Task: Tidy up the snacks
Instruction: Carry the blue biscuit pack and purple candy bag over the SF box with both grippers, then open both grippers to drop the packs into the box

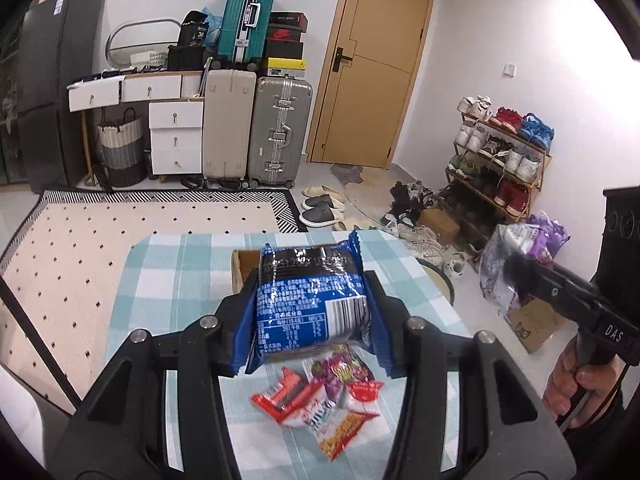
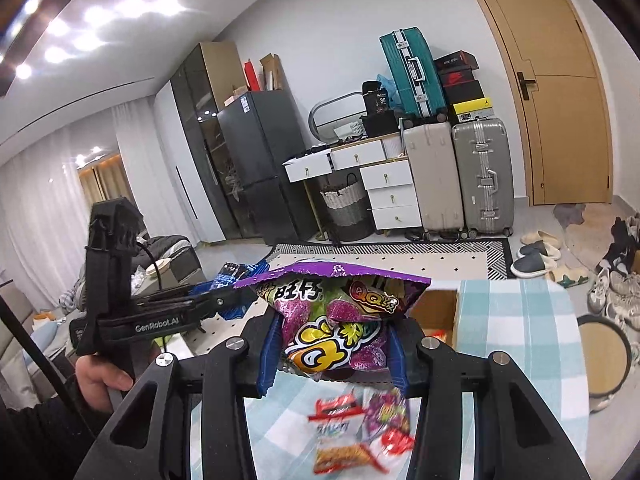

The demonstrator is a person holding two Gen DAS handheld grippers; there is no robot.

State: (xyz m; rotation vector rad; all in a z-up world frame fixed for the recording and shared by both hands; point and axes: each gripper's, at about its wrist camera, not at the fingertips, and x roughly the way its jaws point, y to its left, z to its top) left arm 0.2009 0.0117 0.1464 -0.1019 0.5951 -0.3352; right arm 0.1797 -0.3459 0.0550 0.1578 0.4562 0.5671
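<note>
My left gripper (image 1: 310, 316) is shut on a blue snack packet (image 1: 310, 300) and holds it above the table with the blue-and-white check cloth (image 1: 168, 280). My right gripper (image 2: 332, 344) is shut on a purple gummy-candy bag (image 2: 332, 320), also held in the air; it shows at the right of the left wrist view (image 1: 516, 268). A cardboard box (image 1: 244, 268) stands open on the table beyond the blue packet, and shows in the right wrist view (image 2: 436, 312). A pile of loose snack packets (image 1: 328, 400) lies on the cloth below both grippers (image 2: 360, 432).
A round wooden stool (image 2: 600, 360) stands to the right of the table. A dotted rug (image 1: 120, 232), suitcases (image 1: 256, 128), a white drawer unit, a shoe rack (image 1: 500, 160) and shoes fill the floor beyond. A sofa and low table (image 2: 168, 264) are at the left.
</note>
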